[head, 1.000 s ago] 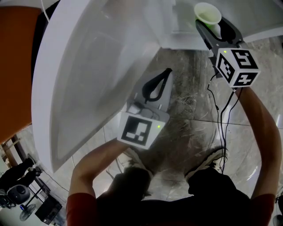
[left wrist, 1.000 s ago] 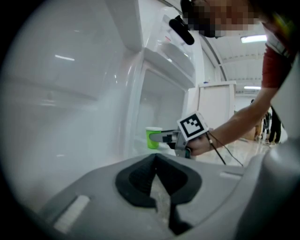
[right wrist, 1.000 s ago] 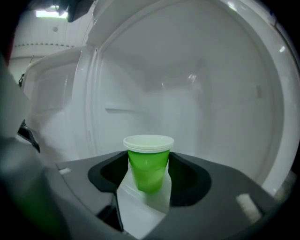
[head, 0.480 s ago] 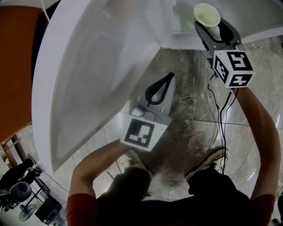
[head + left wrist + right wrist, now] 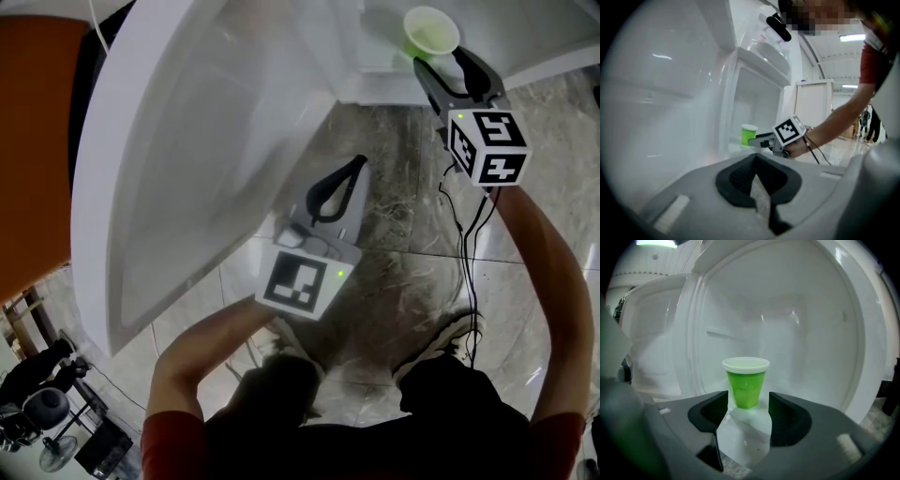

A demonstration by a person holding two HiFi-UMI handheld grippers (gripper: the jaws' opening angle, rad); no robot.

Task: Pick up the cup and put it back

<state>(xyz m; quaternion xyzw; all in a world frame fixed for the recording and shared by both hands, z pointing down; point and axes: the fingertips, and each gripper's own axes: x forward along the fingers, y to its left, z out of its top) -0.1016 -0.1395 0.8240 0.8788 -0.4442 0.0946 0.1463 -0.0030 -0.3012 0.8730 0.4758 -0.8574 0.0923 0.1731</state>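
The green plastic cup (image 5: pixel 746 382) is standing upright on the fridge shelf (image 5: pixel 743 432), just ahead of the tips of your right tongs (image 5: pixel 441 60) and in line with the gap between them. Those tongs are standing wide, and nothing is pressing on the cup.

The risks, as I am judging them:
- The cup is looking light and thin-walled. If you are drifting sideways while going in, one jaw tip is likely to nudge it and tip it over or push it deeper into the fridge.
- If you are closing hard near the rim, the wall may buckle and the cup may squirt out. A lower, gentler hold is looking safer.
- I cannot tell whether anything is inside the cup, so a tilt may mean a spill.

Your right arm is reaching out almost straight toward the shelf, with the tongs pointing slightly downward and the marker cube facing up. Your left tongs (image 5: pixel 357 165) are resting closed and empty. You are holding them low and close to your body, beside the open fridge door (image 5: pixel 187 159) and well apart from the cup.
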